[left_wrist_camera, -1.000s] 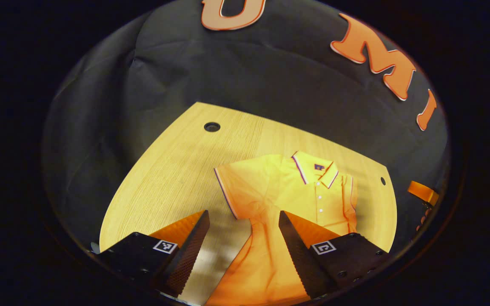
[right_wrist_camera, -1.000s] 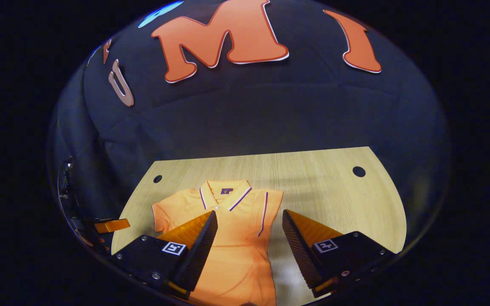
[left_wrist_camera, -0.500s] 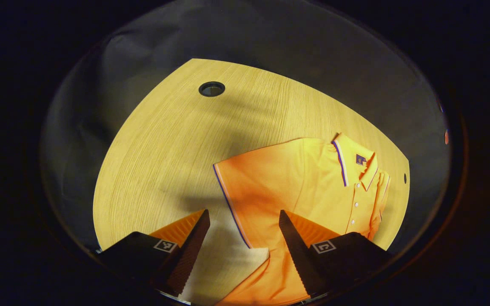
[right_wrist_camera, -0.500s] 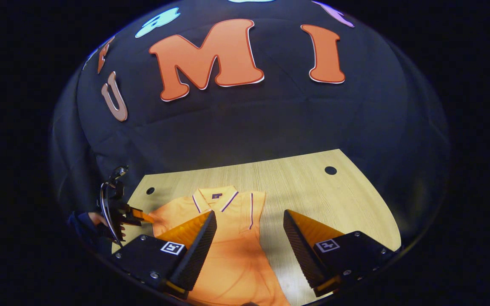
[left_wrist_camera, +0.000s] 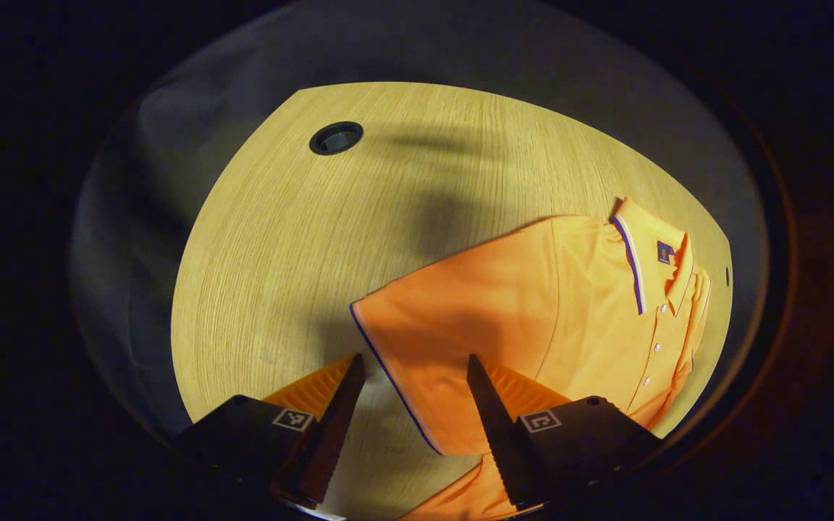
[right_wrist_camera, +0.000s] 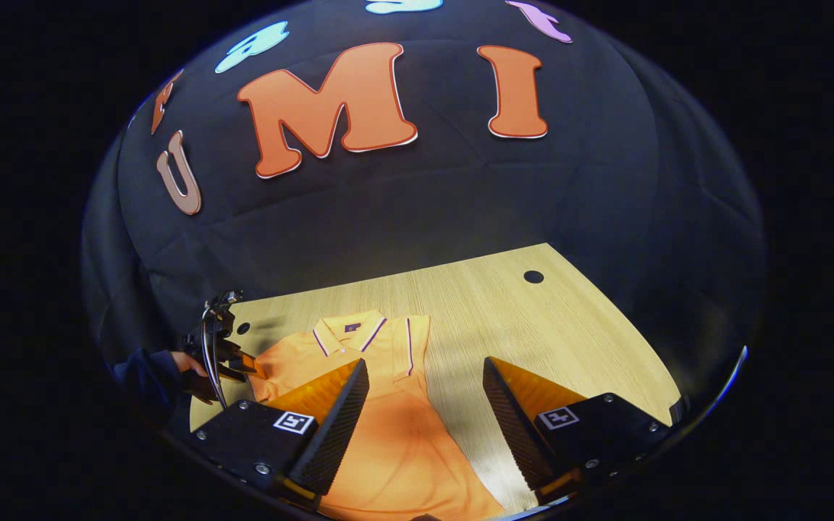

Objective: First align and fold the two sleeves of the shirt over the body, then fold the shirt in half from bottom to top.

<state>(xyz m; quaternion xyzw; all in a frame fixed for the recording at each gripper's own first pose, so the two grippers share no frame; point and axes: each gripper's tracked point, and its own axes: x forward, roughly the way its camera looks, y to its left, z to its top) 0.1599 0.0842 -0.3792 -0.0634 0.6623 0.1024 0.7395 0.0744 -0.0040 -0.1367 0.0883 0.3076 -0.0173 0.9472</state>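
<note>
An orange polo shirt lies front up on the wooden table. Its left sleeve is spread out flat, with the striped hem running between my fingers. My left gripper is open just above that hem. In the right gripper view, the shirt has its other sleeve folded over the body. My right gripper hangs open above the shirt's right edge with nothing in it. The left gripper, held by a hand, sits at the spread sleeve.
Round cable holes are set in the table near its far corners. Bare wood stretches to the right of the shirt. The black cloth wall stands behind the table.
My left gripper has dropped and moved in over the spread sleeve, staying open. My right gripper has drawn back and away from the shirt, still open.
</note>
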